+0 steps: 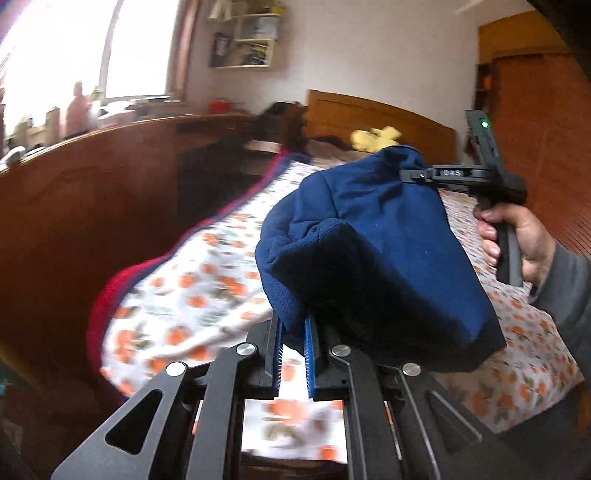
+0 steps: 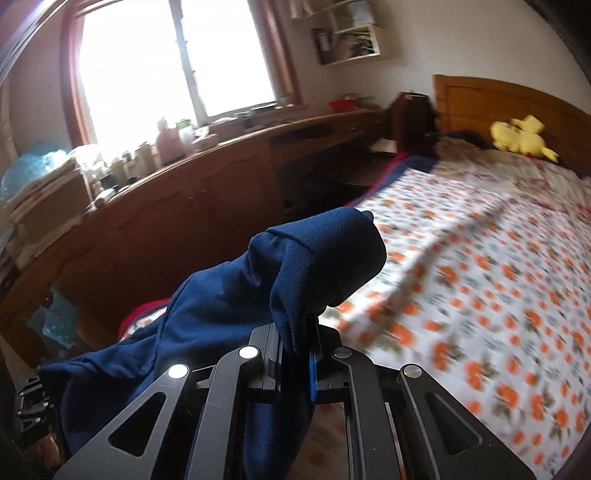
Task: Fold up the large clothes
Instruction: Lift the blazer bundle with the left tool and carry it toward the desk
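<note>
Sunlight floods through the window (image 1: 122, 51) on my left wrist view, above a long wooden cabinet (image 1: 110, 177) that runs beside the bed. Orange-flowered bedsheet (image 1: 192, 288) covers the mattress below me, with a red blanket edge (image 1: 107, 295) showing along its side and a wooden headboard (image 1: 369, 122) at the far end, where a yellow plush toy (image 1: 375, 138) lies. My left gripper (image 1: 293, 339) has its two blue-padded fingers drawn close together on a fold of the navy blue garment (image 1: 388, 236), which hangs lifted above the sheet between both tools. Across from me, my right hand (image 1: 517, 236) holds the right gripper (image 1: 419, 174), whose tips pinch the far upper edge of the same cloth; a green light glows on its body.

Turning to the right wrist view, I see the same bright window (image 2: 177, 62), the cluttered cabinet top (image 2: 184, 147) and a white wall shelf (image 2: 351, 33). The flowered bedsheet (image 2: 480, 277) is blurred, and the plush toy (image 2: 521, 138) sits near the headboard (image 2: 498, 99). My right gripper (image 2: 295, 350) is closed tight on a bunched edge of the navy garment (image 2: 221, 302), which rises above the fingers and drapes down to the left, off the sheet.
</note>
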Tool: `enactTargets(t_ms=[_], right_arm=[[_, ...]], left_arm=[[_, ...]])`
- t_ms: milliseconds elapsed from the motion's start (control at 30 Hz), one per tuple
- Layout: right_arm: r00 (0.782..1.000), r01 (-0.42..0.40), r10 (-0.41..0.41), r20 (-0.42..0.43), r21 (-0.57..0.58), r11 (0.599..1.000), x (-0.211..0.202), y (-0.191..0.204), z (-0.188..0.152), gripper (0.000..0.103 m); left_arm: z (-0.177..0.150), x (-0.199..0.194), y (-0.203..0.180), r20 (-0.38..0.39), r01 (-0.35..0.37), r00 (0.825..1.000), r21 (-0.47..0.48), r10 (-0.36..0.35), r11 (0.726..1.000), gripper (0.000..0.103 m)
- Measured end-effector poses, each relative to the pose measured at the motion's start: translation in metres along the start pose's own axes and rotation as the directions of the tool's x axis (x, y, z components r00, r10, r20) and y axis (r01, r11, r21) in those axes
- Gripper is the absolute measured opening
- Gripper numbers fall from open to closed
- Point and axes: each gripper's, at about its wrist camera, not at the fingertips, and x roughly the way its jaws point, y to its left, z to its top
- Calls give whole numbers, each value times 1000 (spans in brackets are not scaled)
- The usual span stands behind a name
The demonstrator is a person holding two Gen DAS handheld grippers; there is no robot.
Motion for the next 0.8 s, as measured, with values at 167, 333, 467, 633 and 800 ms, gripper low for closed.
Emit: enactTargets(t_ms=[167, 333, 467, 633, 800], right_arm=[[999, -43, 43, -14, -46, 998, 37, 47, 12, 8], [997, -67, 65, -33, -67, 996, 68, 81, 11, 8], [995, -35, 27, -98, -84, 996, 92, 91, -6, 9], [978, 40, -75, -192, -181, 983, 121, 97, -36, 14], [968, 66, -104, -229, -167, 984, 120, 82, -48, 28]], left_arm=[[4, 0, 52, -9, -91, 996, -45, 91, 995, 10], [1, 1, 97, -29, -170, 985, -80, 168, 982, 10], [-11, 13, 123, -83, -211, 976, -106, 203, 972, 10], [-35, 18, 140, -130, -227, 969, -138, 209, 964, 11], [-40, 18, 161, -172, -254, 959, -180, 224, 950, 18]])
